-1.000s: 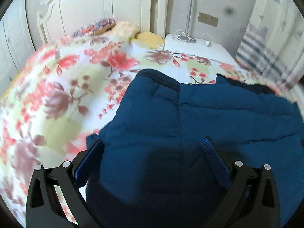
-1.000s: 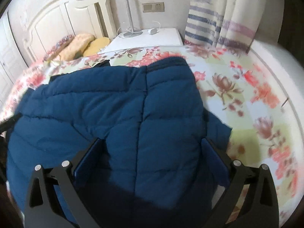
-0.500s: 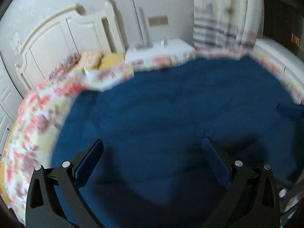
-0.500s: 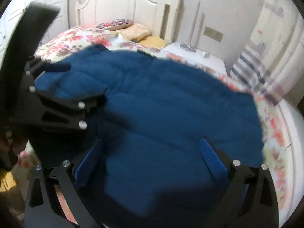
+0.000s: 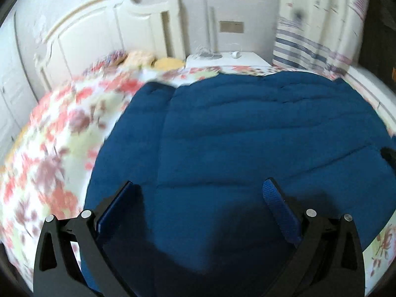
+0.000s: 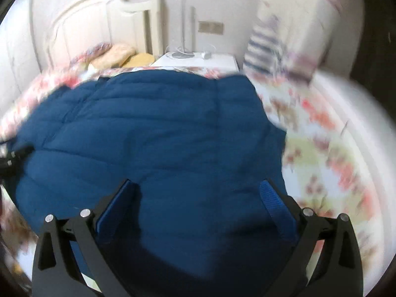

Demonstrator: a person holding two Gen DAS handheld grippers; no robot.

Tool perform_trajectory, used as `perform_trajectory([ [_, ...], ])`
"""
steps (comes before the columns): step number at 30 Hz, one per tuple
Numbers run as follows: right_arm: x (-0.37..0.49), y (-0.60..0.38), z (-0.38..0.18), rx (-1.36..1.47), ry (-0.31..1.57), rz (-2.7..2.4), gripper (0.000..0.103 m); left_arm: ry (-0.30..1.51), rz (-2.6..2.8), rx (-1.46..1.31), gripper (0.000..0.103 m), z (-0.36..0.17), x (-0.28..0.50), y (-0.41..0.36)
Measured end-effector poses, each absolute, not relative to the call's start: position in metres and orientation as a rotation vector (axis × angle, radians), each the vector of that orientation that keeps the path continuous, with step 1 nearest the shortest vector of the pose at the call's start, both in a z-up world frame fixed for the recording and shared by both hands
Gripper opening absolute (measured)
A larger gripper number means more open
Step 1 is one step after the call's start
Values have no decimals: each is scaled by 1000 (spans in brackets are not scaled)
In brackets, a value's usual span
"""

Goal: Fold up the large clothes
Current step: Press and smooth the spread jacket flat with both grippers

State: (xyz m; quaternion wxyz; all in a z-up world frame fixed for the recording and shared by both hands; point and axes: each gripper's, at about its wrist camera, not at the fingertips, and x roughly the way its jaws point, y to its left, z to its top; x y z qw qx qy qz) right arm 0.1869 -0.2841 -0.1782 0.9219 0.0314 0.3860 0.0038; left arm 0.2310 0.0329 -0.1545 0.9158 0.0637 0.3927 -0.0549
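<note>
Both pairs of jaws stand wide apart and grasp nothing: the left gripper (image 5: 200, 193) and the right gripper (image 6: 198, 193) each hover over a dark blue quilted jacket (image 5: 247, 136), with blue padded fingers (image 5: 279, 205) spread to either side of the fabric below. From the left wrist view, the jacket lies spread flat across a bed (image 5: 49, 148) covered in a floral sheet of red and pink blossoms on white and pale green; the sheet shows to the left of the jacket and in a small corner at the lower right. From the right wrist view, the same jacket (image 6: 160, 136) fills the middle, with the floral sheet showing on its right. At the far left edge of that view a black piece of the other gripper touches or nearly touches the jacket's edge; blur makes it hard to tell which. Behind the bed stands a white headboard (image 6: 99, 24), with yellow and patterned pillows (image 6: 118, 55) at its foot. A white nightstand (image 6: 205, 60) sits beside the bed, and a striped curtain (image 5: 314, 27) hangs to the right.
</note>
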Motion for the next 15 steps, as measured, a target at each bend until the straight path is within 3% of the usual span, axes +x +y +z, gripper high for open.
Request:
perform_trajectory([
  [9,180,-275,-171,83,777,-68,100,806,-69,136,99,-152,223,35],
  [15,153,-196,-155,-86,681,137,100,728,-187,168,99,-128,188,0],
])
